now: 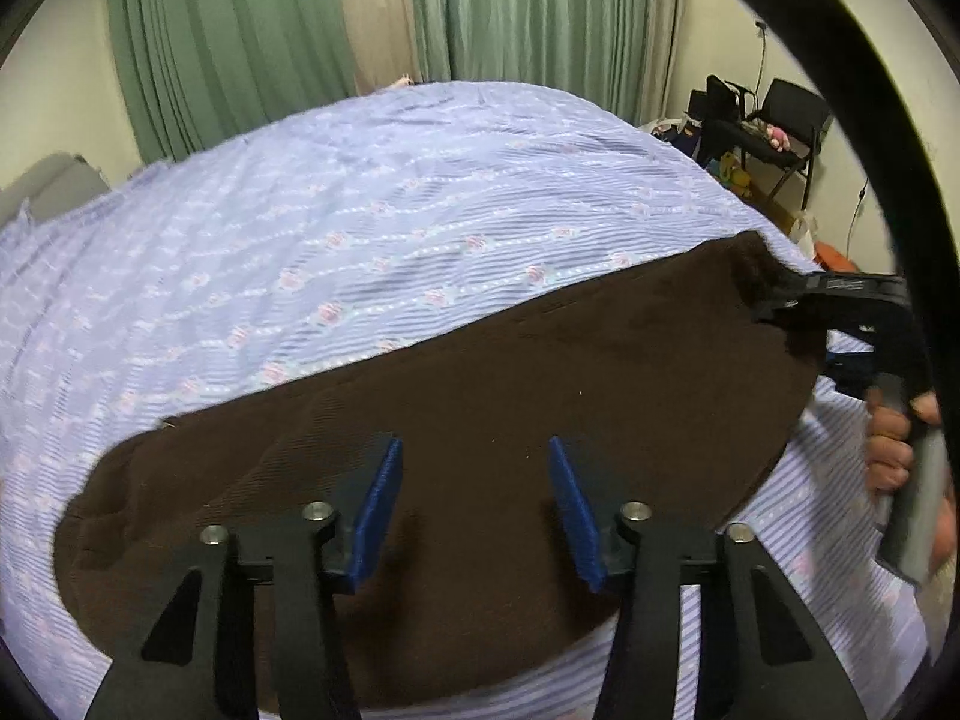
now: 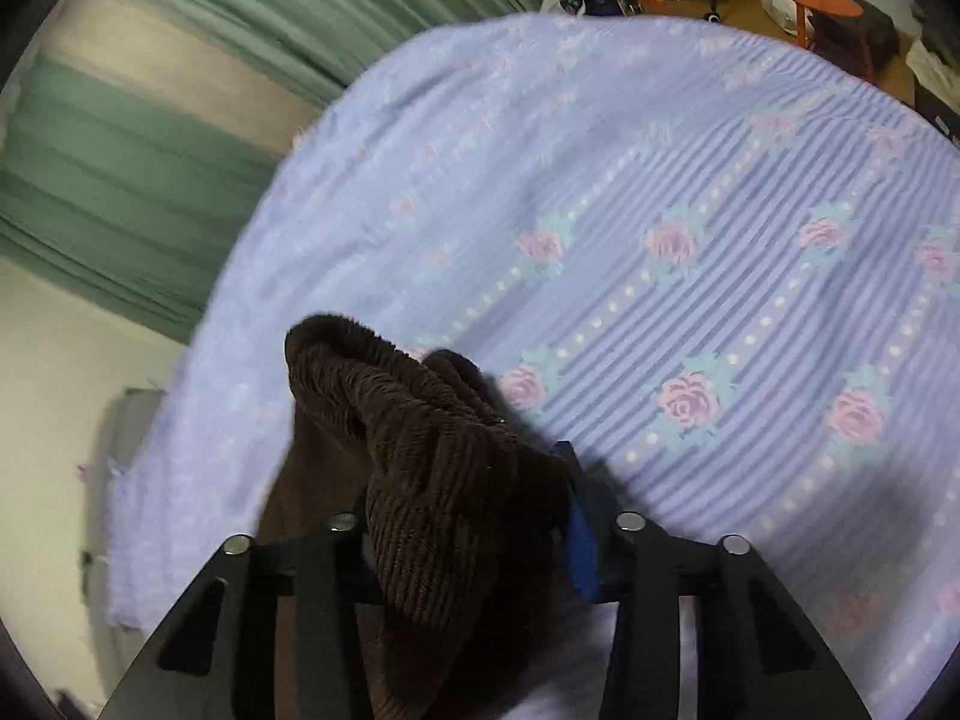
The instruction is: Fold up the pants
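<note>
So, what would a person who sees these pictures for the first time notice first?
First the dark brown pants, spread across the near part of a lilac bedsheet with pink roses. Next, the right gripper shut on a bunched corner of them, while the left gripper hangs open above the cloth. Green curtains fill the back.

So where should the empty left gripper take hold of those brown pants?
Probably the near left corner of the brown pants, coming down from above. The right gripper already pinches the far right corner, and the left gripper hovers open over flat fabric, so only an edge gives the jaws something to bite.
</note>
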`<state>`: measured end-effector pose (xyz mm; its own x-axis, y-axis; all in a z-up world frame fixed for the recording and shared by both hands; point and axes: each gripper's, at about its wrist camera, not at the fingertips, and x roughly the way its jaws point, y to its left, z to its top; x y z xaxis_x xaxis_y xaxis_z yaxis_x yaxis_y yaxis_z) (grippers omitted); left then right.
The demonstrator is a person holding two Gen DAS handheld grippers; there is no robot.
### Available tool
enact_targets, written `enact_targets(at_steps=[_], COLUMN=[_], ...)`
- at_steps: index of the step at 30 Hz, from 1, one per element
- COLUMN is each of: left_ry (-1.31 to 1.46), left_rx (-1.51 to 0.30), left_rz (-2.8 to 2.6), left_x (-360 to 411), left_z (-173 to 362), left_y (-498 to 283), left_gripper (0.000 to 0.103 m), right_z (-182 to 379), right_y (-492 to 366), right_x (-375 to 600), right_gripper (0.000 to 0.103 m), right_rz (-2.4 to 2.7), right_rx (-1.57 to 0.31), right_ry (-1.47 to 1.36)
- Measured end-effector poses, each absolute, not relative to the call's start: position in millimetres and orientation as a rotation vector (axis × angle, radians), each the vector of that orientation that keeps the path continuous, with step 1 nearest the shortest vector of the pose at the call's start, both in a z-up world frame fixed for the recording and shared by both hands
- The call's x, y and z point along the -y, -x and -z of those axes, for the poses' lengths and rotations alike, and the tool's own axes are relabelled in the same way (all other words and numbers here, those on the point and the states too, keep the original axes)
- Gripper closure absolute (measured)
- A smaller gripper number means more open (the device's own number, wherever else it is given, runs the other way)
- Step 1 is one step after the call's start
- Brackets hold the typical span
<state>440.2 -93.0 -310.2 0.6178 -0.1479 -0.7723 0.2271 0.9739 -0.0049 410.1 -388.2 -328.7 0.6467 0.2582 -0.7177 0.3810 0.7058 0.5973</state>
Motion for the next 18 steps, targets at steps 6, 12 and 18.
enact_targets(at_steps=[6,12,18], left_ry=[0.01,0.062,-0.007], left_rx=[-1.031,-1.135,-0.995], left_rz=[0.265,0.279,0.168], left_x=[89.9,82.9,46.9], left_z=[341.1,354.0,268.0], left_y=[-462.2,-476.6,-452.9], left_gripper=[0.078,0.078,0.033], right_z=[258.1,226.3,187.0], right_y=[-376.7,-374.6,-368.8], right_x=[356.9,330.0,292.5], right_gripper=[0.061,0.061,0.061], right_rz=[0.112,0.14,0.183], right_rx=[-0.782,-0.782,-0.745], right_ry=[-0.604,-0.424,-0.256])
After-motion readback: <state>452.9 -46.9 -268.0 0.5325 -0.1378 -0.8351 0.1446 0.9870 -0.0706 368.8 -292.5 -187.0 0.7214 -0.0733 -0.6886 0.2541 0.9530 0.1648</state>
